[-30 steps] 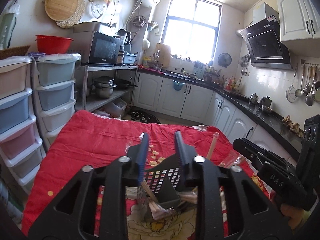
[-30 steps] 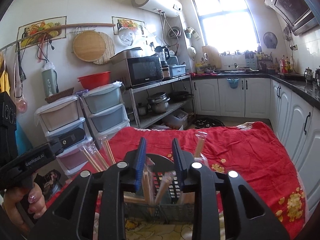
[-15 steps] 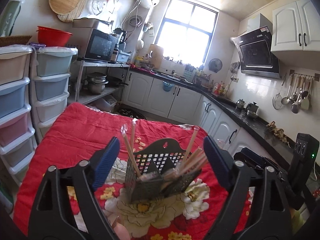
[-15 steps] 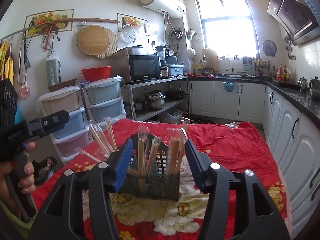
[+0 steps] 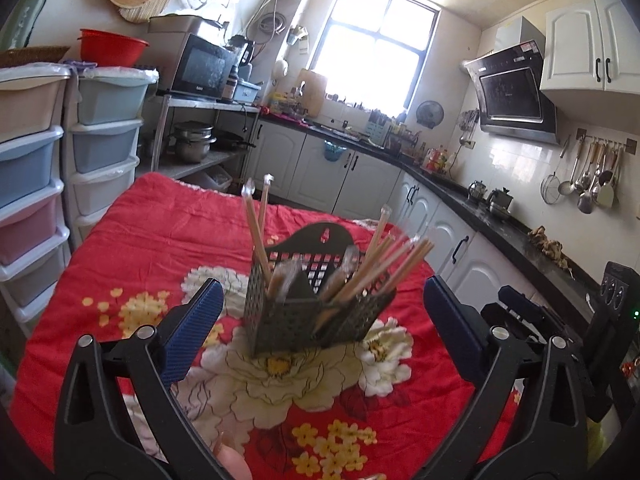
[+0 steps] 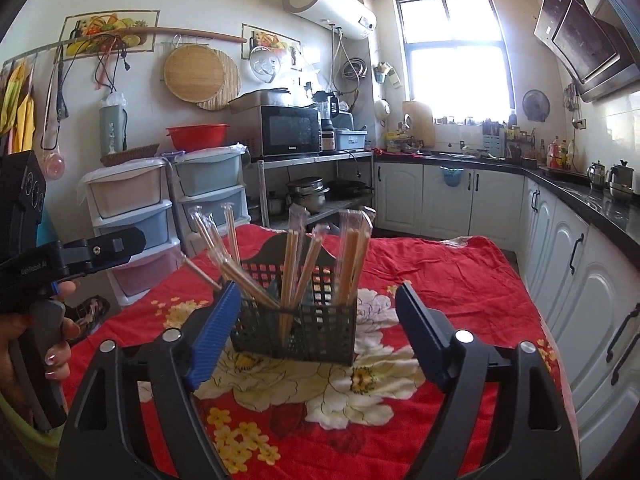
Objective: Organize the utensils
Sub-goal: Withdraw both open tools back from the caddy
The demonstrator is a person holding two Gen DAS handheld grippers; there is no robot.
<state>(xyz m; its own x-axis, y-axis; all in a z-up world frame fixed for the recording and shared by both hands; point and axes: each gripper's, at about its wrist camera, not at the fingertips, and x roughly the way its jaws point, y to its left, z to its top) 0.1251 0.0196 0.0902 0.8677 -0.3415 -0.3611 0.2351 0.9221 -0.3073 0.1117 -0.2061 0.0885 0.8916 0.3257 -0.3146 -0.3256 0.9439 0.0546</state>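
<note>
Since a second ago both of my grippers have backed away from the dark mesh utensil caddy [image 5: 316,312] and spread wide: the left gripper [image 5: 320,320] and the right gripper [image 6: 316,332] each stand with fingers far apart, holding nothing. My caddy sits upright near the middle of the red floral cloth [image 5: 160,240], well in from its edges, with wrapped chopsticks [image 6: 294,268] leaning out of its compartments, though I cannot tell which pair sits in which compartment

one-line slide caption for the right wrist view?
Open right tongs face a dark mesh caddy of wrapped chopsticks on a red floral cloth.
</note>
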